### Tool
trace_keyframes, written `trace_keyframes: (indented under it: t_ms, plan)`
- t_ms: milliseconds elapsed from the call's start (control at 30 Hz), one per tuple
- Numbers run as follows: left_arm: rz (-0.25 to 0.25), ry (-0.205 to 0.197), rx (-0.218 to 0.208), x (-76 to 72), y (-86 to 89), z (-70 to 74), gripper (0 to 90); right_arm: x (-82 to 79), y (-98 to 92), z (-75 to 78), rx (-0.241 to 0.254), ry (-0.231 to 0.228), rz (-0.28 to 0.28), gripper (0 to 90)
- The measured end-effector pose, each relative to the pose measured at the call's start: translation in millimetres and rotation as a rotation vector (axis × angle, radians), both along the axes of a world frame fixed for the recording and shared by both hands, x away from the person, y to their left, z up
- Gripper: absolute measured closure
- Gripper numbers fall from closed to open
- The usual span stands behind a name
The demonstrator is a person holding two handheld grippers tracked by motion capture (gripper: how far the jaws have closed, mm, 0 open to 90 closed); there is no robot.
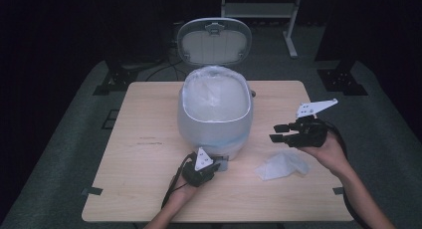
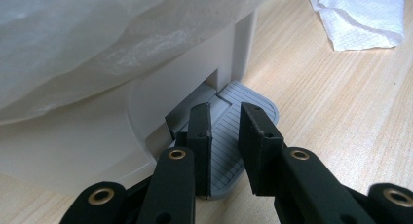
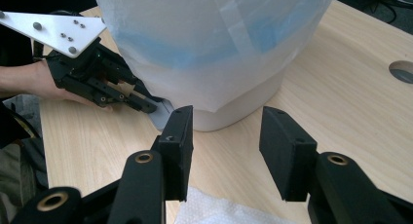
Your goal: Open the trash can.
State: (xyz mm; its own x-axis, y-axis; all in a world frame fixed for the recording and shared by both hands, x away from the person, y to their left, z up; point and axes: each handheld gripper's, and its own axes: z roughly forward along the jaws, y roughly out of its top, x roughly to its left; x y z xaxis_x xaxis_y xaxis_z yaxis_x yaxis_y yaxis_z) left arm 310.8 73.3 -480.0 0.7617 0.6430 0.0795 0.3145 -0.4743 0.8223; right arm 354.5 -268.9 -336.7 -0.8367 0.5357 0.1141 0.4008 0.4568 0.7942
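Observation:
A white pedal bin (image 1: 214, 119) with a plastic liner stands mid-table, its lid (image 1: 215, 41) raised upright. My left gripper (image 1: 215, 165) rests on the grey ribbed pedal (image 2: 248, 107) at the bin's front base, jaws nearly together with only a narrow gap and nothing between them. In the left gripper view the gripper (image 2: 225, 112) lies over the pedal's inner end. My right gripper (image 1: 273, 132) hovers open to the right of the bin, above a crumpled white tissue (image 1: 281, 165). In the right gripper view the gripper (image 3: 226, 119) faces the bin (image 3: 214, 48), with the left gripper (image 3: 146, 104) beyond it.
The wooden table (image 1: 149, 104) has bare room to the left of the bin and along the front. A round cable hole (image 3: 403, 70) sits in the tabletop beyond the bin. A metal rack frame (image 1: 259, 10) stands on the floor behind.

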Motion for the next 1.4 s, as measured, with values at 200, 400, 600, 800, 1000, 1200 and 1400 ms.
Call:
trace_keyframes:
  t_ms: [200, 400, 600, 800, 1000, 1200, 1400]
  plan:
    - [0.001, -0.001, 0.001, -0.2, -0.1, 0.0, 75.1, -2.1, -4.5, -6.4, 0.017, 0.004, -0.012, 54.5]
    - [0.000, 0.000, 0.001, -0.2, -0.1, 0.0, 75.1, -4.8, -4.8, -14.7, -0.005, -0.003, -0.016, 53.7]
    - [0.001, -0.003, -0.001, -0.2, -0.3, -0.3, 75.1, -7.2, -7.0, -24.0, -0.015, -0.001, -0.019, 53.4]
    - [0.000, -0.002, 0.001, -0.3, -0.2, 0.0, 75.1, -9.4, -12.1, -30.1, -0.014, 0.002, -0.035, 52.5]
    - [0.000, -0.001, 0.001, -0.3, -0.2, 0.0, 75.1, -11.2, -16.0, -38.0, -0.008, 0.006, -0.045, 52.4]
    - [0.001, -0.004, -0.002, -0.1, -0.3, -0.3, 75.1, -12.9, -19.1, -48.2, -0.002, 0.009, -0.053, 52.4]
    - [0.001, -0.005, 0.000, 0.1, -0.1, -0.3, 75.1, -14.5, -21.5, -57.4, -0.006, 0.017, -0.065, 52.4]
